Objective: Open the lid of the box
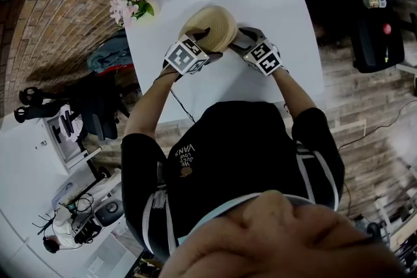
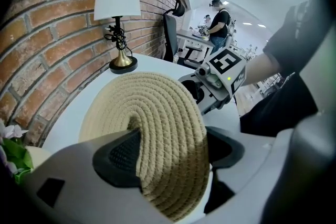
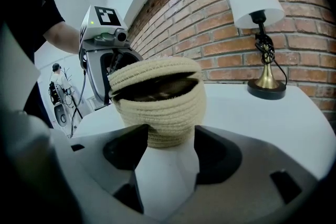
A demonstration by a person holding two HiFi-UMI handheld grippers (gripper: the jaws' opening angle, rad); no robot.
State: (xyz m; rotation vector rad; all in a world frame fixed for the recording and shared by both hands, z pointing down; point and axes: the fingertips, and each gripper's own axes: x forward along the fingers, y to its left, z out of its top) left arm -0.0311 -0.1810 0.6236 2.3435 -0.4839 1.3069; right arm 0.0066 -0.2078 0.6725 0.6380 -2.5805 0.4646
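Two grips | left hand-held gripper (image 2: 172,139) clamps tilted lid (image 2: 149,105) | right hand-held gripper (image 3: 169,135) holds box (image 3: 160,112) | lamp (image 3: 255,13), flowers (image 1: 132,4) well apart

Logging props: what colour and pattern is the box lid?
The lid is beige coiled rope, spiralling; best in the left gripper view.

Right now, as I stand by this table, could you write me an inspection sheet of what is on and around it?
Surface: white table, no spills seen.
Job's things: woven basket upright; its lid tilted, one side lifted, a dark gap beneath.
Clutter: lamp at the far edge; flowers at the left edge.
Grippers: left gripper clamped on the lid's rim; right gripper, jaws wide, seems closed on the basket's base.
Cables: dark cable trailing across the table's near edge.
Surroundings: brick wall; a person standing in the background.
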